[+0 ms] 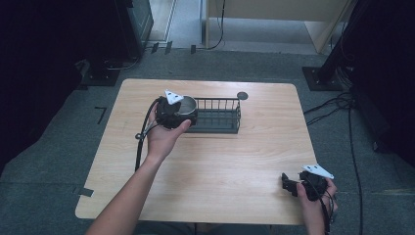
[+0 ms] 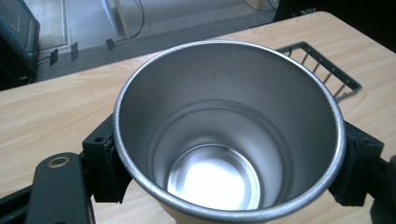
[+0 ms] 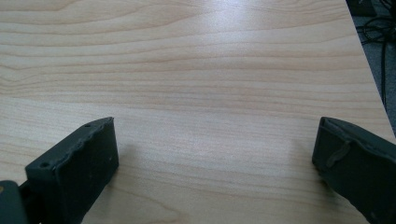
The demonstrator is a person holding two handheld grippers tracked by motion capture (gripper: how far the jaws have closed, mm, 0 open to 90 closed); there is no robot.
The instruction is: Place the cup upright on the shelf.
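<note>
High view: left gripper (image 1: 182,111) clamps steel cup (image 1: 188,104) beside wire basket (image 1: 218,115).

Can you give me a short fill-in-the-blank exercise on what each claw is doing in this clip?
1. The left claw is shut on a metal ____.
2. Inside, the cup is ____.
3. The cup is held by the left end of the black wire ____.
4. The right claw stands ____ over bare table.

Missing words: cup; empty; basket; open
</note>
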